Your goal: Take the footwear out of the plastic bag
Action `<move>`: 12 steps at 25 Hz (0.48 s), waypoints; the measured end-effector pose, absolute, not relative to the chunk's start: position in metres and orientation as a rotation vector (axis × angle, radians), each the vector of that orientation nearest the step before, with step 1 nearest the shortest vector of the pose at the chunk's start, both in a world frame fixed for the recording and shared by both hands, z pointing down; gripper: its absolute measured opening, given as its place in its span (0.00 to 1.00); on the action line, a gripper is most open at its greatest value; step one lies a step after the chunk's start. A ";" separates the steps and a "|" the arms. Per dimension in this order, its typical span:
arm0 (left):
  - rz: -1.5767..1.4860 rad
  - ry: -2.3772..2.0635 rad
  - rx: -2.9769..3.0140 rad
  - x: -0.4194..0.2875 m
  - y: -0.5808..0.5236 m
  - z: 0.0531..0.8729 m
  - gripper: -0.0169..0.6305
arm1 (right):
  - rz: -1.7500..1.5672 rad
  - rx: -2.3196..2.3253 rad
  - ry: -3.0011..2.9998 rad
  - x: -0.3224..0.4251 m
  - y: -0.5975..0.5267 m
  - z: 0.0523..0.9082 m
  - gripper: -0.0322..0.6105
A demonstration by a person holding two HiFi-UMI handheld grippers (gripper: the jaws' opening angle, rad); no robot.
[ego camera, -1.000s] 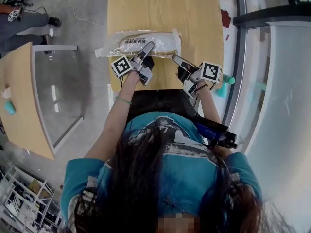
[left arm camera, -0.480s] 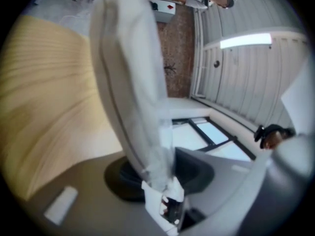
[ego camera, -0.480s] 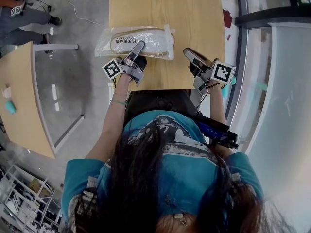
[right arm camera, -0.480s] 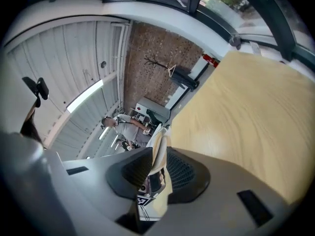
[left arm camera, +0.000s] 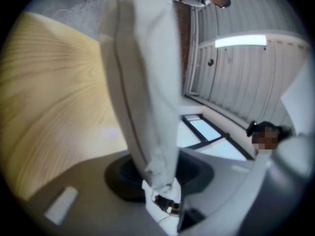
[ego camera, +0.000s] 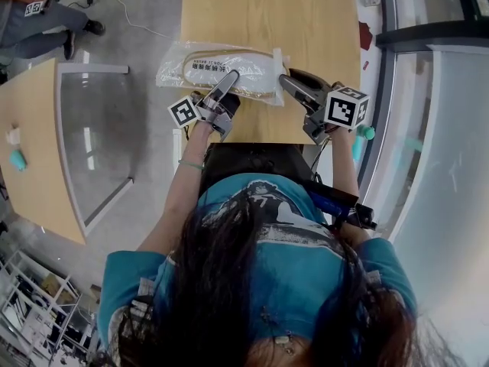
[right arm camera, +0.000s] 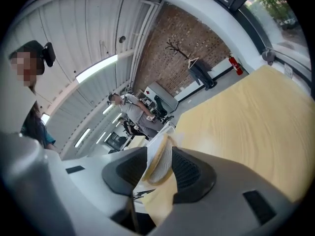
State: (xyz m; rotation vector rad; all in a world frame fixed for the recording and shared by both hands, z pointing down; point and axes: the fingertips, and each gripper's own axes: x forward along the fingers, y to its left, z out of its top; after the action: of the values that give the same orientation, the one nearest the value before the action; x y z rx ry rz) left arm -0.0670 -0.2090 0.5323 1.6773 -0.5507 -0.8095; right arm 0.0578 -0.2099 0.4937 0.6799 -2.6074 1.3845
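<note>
Footwear (ego camera: 244, 63) sits inside plastic bag (ego camera: 170, 71), by worktop's (ego camera: 306, 14) near edge. Left gripper (ego camera: 229, 77) just closed, pinching the bag. Right gripper (ego camera: 285, 82) jaws just opening, bag's end between them.

Left gripper (ego camera: 231, 76) clamped, right gripper (ego camera: 284, 82) opening

Clear bag (ego camera: 172, 73), white slipper (ego camera: 229, 66), tan table (ego camera: 306, 17)

Just a light wood table (ego camera: 306, 21), with the plastic bag (ego camera: 174, 69) of footwear (ego camera: 244, 66) lying across it, from the left gripper (ego camera: 231, 76) over to the right gripper (ego camera: 285, 82).
</note>
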 end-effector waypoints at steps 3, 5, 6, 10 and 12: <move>-0.835 -0.536 1.684 -0.071 -0.209 0.525 0.22 | 1.480 0.650 -2.610 0.058 -0.210 0.495 0.26; -0.858 -0.528 1.682 -0.072 -0.209 0.521 0.22 | 1.523 0.653 -2.620 0.059 -0.210 0.495 0.26; -0.868 -0.525 1.679 -0.073 -0.209 0.520 0.22 | 1.541 0.655 -2.627 0.060 -0.210 0.495 0.26; -0.882 -0.509 1.661 -0.072 -0.207 0.521 0.21 | 1.581 0.640 -2.658 0.061 -0.209 0.493 0.26; -0.885 -0.502 1.655 -0.072 -0.207 0.521 0.21 | 1.564 0.647 -2.667 0.062 -0.209 0.493 0.26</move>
State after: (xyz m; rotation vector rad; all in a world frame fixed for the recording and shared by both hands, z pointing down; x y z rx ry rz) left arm -0.0720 -0.2069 0.5205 1.6552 -0.5016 -0.8855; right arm 0.0622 -0.2094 0.4933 0.6472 -2.6670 1.5638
